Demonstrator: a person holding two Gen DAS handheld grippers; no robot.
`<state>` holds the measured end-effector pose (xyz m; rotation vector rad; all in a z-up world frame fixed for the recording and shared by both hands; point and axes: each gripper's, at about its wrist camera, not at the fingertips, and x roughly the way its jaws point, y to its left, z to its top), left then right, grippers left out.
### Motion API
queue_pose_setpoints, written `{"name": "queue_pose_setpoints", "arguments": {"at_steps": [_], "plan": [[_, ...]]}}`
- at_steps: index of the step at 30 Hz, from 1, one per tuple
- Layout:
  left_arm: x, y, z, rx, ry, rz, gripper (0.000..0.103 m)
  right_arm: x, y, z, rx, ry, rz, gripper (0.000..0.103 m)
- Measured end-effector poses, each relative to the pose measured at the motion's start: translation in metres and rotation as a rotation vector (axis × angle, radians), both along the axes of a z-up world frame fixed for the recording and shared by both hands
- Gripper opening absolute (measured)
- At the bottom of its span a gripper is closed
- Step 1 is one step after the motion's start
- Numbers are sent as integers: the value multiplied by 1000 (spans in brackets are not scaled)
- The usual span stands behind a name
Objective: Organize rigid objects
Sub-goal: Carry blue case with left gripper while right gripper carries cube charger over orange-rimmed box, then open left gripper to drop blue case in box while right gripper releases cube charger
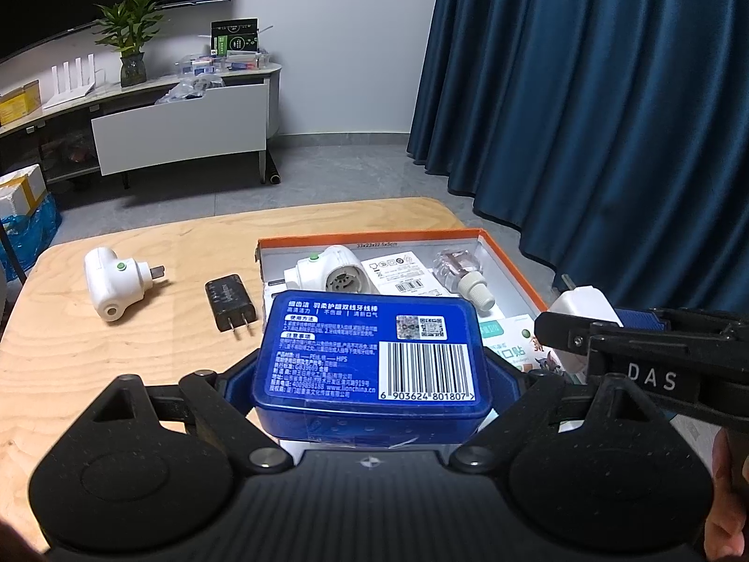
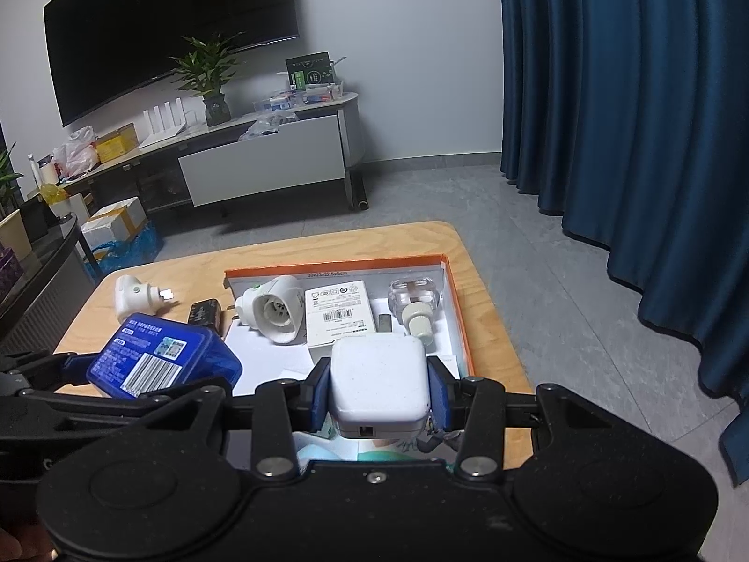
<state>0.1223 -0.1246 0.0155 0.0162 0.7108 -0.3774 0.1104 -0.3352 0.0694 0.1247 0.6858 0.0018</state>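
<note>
The left gripper (image 1: 370,374) pinches the blue case (image 1: 372,356) at lower centre; the right gripper (image 2: 380,391) clamps the white charger (image 2: 379,377) — both above the near edge of the orange-rimmed box (image 2: 456,309) on the wooden table (image 1: 117,365). A white plug-in unit (image 1: 117,281) and black adapter (image 1: 230,300) lie at centre left.

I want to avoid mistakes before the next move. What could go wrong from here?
1. The orange-rimmed cardboard box is already crowded, so setting the blue plastic case in could knock the clear glass bottle.
2. The white square charger may tilt when the right gripper lets go.
</note>
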Motion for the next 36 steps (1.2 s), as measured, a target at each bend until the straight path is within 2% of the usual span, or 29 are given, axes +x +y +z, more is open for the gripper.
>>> {"name": "queue_pose_setpoints", "arguments": {"at_steps": [19, 30, 33, 34, 36], "plan": [[15, -4, -7, -5, 17, 0, 93, 24, 0, -5, -4, 16, 8, 52], [24, -6, -11, -5, 29, 7, 93, 52, -3, -14, -2, 41, 10, 52], [28, -7, -12, -5, 34, 8, 93, 61, -5, -17, 4, 19, 13, 52], [29, -7, -12, -6, 35, 9, 93, 63, -7, -18, 6, -4, 6, 53], [30, -8, -13, -6, 38, 9, 93, 66, -12, -17, 20, -27, -14, 61]]}}
